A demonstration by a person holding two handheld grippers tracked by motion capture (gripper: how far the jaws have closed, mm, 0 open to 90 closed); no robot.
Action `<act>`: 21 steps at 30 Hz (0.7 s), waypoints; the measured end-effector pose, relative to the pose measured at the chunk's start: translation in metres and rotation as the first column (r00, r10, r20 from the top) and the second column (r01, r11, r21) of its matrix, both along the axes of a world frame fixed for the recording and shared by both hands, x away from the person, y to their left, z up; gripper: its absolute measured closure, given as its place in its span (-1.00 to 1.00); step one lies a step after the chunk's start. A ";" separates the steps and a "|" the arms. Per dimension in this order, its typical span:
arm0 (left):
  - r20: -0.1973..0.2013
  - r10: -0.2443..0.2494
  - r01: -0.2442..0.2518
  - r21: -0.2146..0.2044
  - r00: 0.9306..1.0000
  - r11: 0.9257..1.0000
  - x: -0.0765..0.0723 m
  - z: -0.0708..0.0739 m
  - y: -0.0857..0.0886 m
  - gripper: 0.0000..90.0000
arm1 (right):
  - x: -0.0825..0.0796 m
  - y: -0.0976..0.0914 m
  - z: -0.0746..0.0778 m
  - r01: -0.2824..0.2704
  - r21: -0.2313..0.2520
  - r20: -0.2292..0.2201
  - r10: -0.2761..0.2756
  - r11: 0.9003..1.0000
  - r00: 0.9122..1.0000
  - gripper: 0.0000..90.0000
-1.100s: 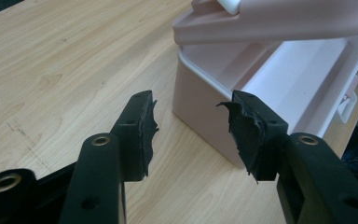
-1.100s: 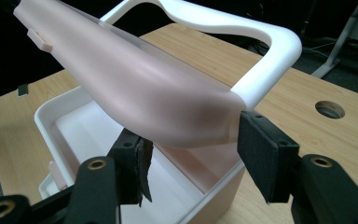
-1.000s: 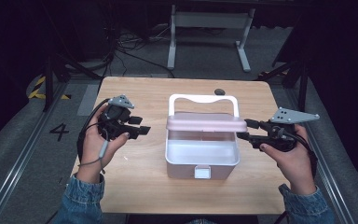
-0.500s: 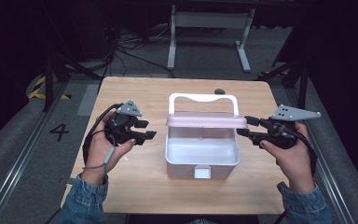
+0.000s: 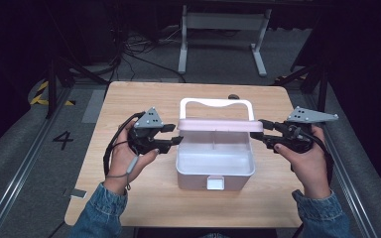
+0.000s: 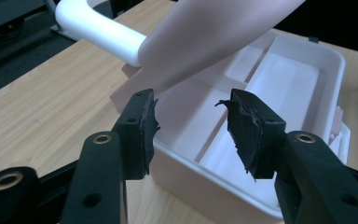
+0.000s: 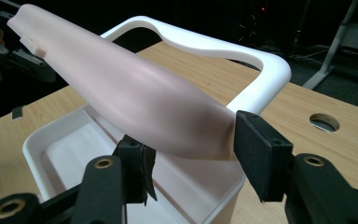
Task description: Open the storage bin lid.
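A white box (image 5: 213, 173) stands mid-table with its pink lid (image 5: 218, 125) raised on edge and a white handle (image 5: 216, 102) behind it. My left gripper (image 5: 176, 134) is open at the lid's left end. In the left gripper view its jaws (image 6: 191, 126) frame the box's near wall (image 6: 205, 182), with the lid (image 6: 209, 37) just above and the handle (image 6: 98, 32) beyond. My right gripper (image 5: 262, 131) is at the lid's right end. Its jaws (image 7: 191, 154) have just been closing and the lid's tip (image 7: 205, 135) sits between them. I see no firm press on it.
A round hole (image 7: 324, 122) is cut in the wooden tabletop behind the box. A small grey tag (image 5: 78, 193) lies near the table's front left corner. A white metal stand (image 5: 223, 22) is on the floor beyond the table. Floor rails run along both sides.
My left gripper has moved right, up to the box's left side and the lid's end. The right gripper has stayed in place and its jaws have narrowed a little.
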State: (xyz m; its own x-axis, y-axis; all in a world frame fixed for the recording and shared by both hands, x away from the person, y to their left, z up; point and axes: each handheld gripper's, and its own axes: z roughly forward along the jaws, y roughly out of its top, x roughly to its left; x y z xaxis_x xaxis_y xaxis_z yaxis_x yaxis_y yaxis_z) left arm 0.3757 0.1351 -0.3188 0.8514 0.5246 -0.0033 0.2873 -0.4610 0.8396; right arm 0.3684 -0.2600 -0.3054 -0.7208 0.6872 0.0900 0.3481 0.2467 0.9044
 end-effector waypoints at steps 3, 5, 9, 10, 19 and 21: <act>0.025 0.002 -0.001 -0.021 1.000 1.000 0.002 0.002 -0.003 0.15 | 0.002 0.001 0.000 0.004 0.003 -0.006 -0.004 1.000 1.000 0.10; 0.047 0.003 -0.002 -0.022 0.999 1.000 0.003 0.004 -0.005 0.12 | 0.003 0.001 0.000 0.003 0.004 -0.011 -0.003 1.000 1.000 0.09; 0.071 0.015 -0.011 -0.052 0.997 0.999 0.006 0.008 -0.006 0.13 | 0.004 0.001 0.000 0.005 0.015 -0.019 -0.005 1.000 1.000 0.09; 0.071 0.015 -0.011 -0.052 0.997 0.999 0.006 0.008 -0.006 0.14 | 0.004 0.001 0.000 0.006 0.015 -0.016 -0.006 1.000 1.000 0.09; 0.149 0.037 -0.029 -0.054 0.988 0.998 0.010 0.018 -0.017 0.16 | 0.005 0.001 0.005 0.018 0.028 -0.017 -0.018 0.999 1.000 0.09; 0.170 0.040 -0.032 -0.052 0.985 0.998 0.011 0.018 -0.020 0.24 | 0.005 0.000 0.006 0.023 0.026 -0.015 -0.022 0.999 1.000 0.08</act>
State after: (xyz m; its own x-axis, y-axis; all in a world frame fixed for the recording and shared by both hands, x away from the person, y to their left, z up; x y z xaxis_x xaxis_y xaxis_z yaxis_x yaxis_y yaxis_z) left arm 0.3865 0.1156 -0.3003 0.8223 0.5576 0.1141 0.1535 -0.4103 0.8989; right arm 0.3736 -0.2598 -0.2998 -0.7036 0.7006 0.1184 0.3666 0.2153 0.9051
